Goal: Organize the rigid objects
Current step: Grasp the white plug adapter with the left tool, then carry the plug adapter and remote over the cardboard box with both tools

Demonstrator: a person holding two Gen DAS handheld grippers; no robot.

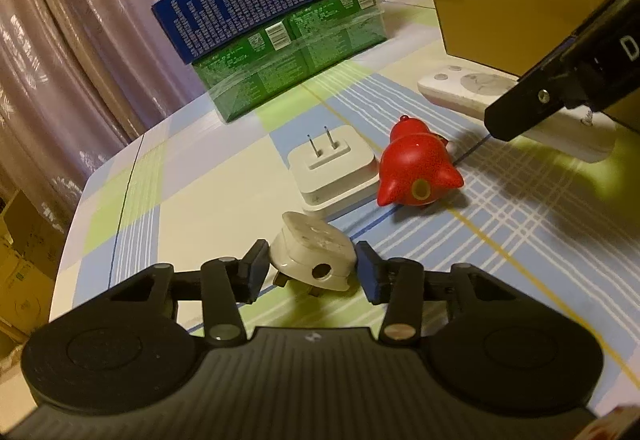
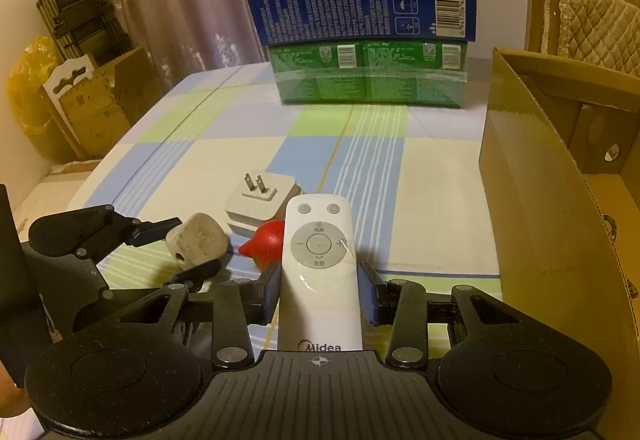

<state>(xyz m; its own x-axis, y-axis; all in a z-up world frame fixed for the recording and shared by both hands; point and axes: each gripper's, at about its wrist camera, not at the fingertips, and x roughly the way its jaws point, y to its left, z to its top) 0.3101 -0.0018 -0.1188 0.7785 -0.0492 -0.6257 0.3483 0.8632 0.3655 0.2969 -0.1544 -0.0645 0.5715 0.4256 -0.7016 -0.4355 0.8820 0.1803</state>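
A white three-pin plug (image 1: 312,260) lies on the checked tablecloth (image 1: 180,180), with my left gripper (image 1: 313,272) shut on its two sides. The same plug (image 2: 196,240) shows from the right wrist at lower left, in the left gripper (image 2: 196,244). My right gripper (image 2: 320,292) is shut on a white Midea remote (image 2: 320,260), buttons up. In the left wrist view that remote (image 1: 460,88) is at the right under a black finger (image 1: 520,112). A white square charger (image 1: 332,168), prongs up, and a red toy (image 1: 416,172) lie between the grippers.
An open cardboard box (image 2: 540,200) stands at the right edge of the table. At the back is a stack of green and blue cartons (image 2: 368,76). Curtains hang behind, and boxes and a folded cart (image 2: 76,12) sit beyond the table's left edge.
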